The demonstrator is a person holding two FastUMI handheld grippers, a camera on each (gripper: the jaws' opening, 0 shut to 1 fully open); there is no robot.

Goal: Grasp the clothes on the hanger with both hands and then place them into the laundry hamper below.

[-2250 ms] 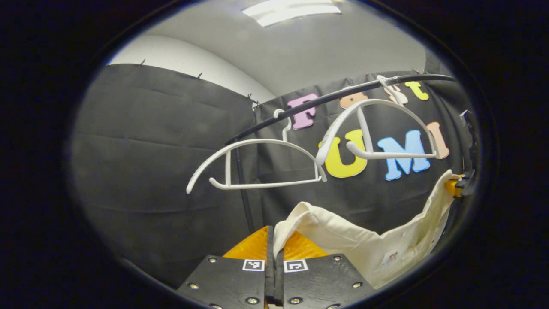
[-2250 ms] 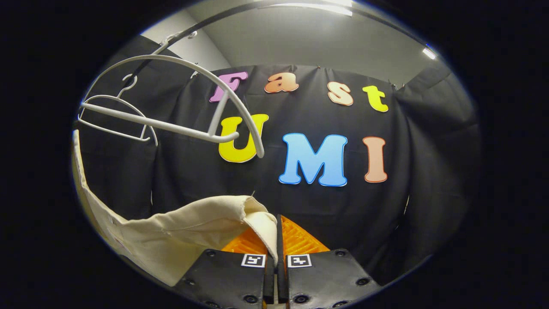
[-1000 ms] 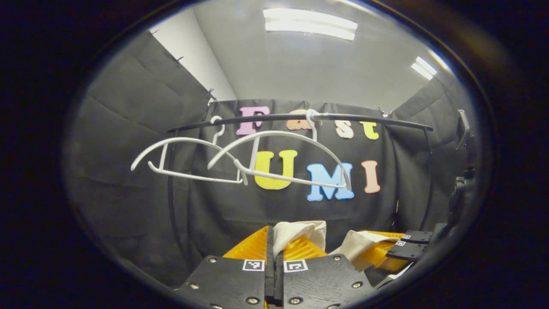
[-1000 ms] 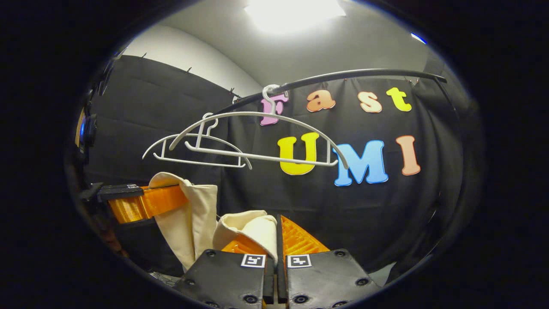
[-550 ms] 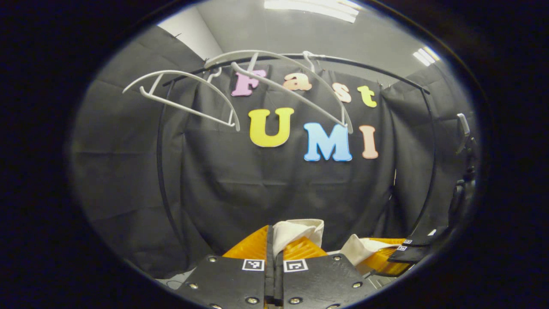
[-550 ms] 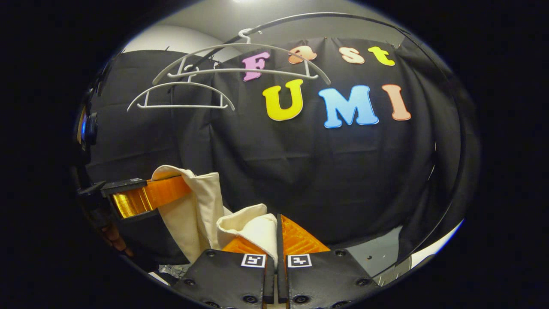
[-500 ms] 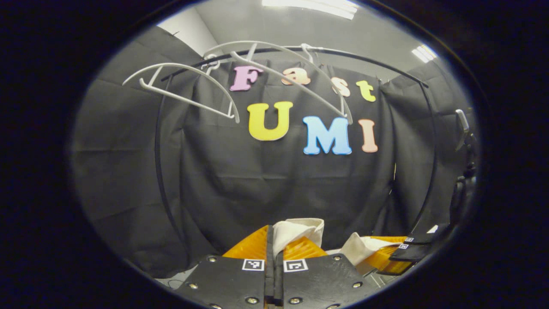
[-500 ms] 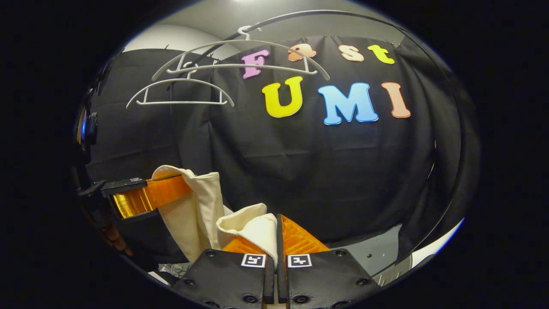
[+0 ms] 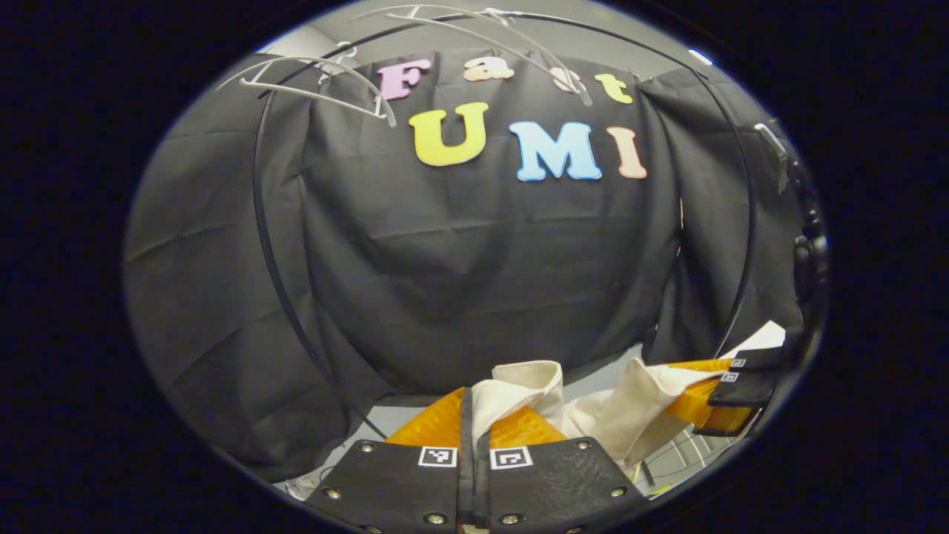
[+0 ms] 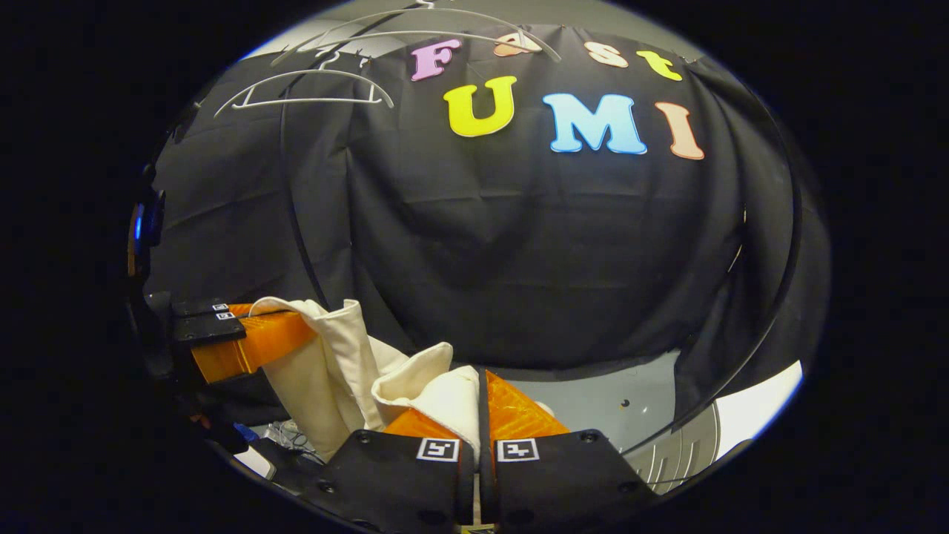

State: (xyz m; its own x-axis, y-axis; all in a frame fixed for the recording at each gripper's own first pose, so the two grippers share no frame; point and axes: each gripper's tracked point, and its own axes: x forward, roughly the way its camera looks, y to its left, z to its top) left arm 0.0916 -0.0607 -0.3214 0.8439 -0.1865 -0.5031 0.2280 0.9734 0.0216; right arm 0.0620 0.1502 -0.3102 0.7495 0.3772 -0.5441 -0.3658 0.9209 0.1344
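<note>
Cream cotton, a garment point(image 9: 519, 382) bunched into folds, is pinched at one edge between the clenched fingers of the left gripper point(image 9: 472, 415) at 6 o'clock in the left gripper view, and its other end runs to the right gripper point(image 9: 723, 386) at 4 o'clock, whose fingers also clamp the cloth. In the right gripper view the garment point(image 10: 437, 389) rises from the closed right gripper point(image 10: 480, 404) at 6 o'clock and drapes across to the left gripper point(image 10: 245, 334) at 8 o'clock. Overhead, 2 bare white hangers point(image 9: 311, 74) hang from a thin black rail point(image 9: 267, 245) at 11 and 12 o'clock, well apart from the cloth; the rail's uprights curve down on both sides. A black cloth wall point(image 9: 474, 259) closes the far side. Beneath its hem a strip of grey floor point(image 10: 623, 400) lies open at 5 o'clock in the right gripper view, with pale wire bars point(image 10: 667, 460) at its lower edge; what they belong to cannot be told.
</note>
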